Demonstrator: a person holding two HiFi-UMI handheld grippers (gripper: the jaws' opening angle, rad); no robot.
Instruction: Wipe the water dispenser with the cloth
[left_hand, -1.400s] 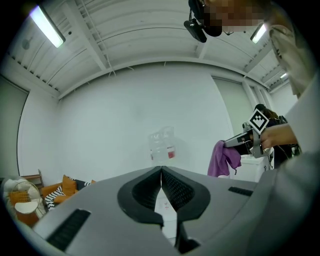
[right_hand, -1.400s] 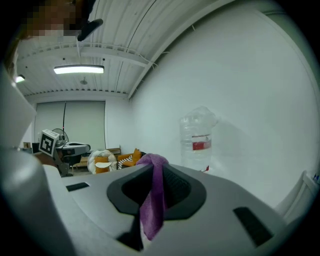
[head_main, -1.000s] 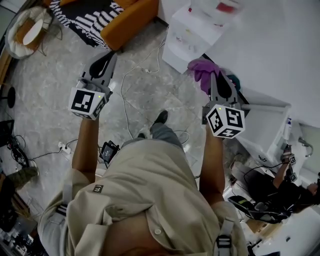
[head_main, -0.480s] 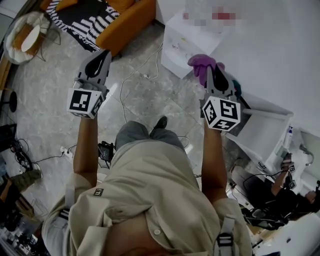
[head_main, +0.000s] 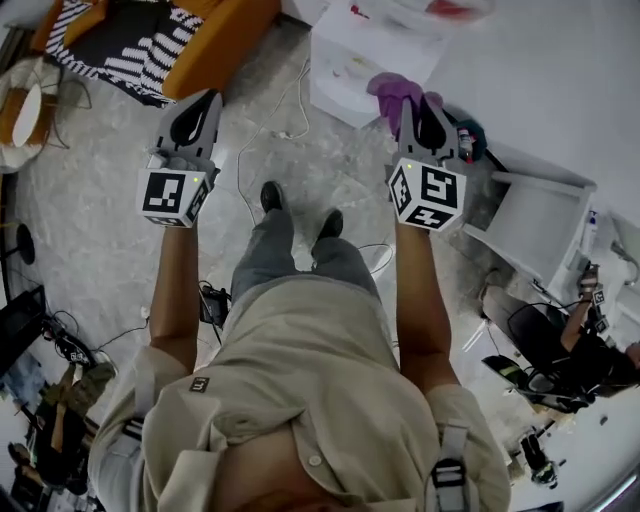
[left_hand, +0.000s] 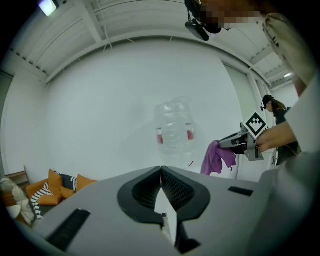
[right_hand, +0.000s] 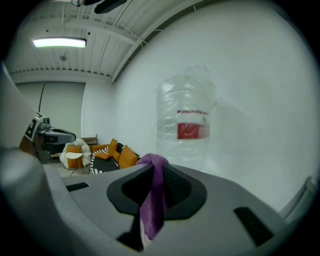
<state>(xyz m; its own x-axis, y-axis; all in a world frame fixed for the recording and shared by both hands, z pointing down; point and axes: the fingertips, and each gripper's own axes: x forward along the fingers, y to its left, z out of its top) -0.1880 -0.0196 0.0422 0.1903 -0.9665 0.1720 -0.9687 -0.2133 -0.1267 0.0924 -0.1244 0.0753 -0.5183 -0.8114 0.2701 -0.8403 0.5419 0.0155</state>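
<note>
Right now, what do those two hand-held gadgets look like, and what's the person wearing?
Both the left gripper and right gripper are grey wedge-shaped shells with black ribbed tongs, each carrying a white cube of black square markers. The person wears a beige short-sleeved shirt.

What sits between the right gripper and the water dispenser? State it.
Only the purple cloth, pinched in the jaws of the right gripper and sticking out ahead. Beyond it the stretch to the water dispenser is bare, as the right gripper view shows.
</note>
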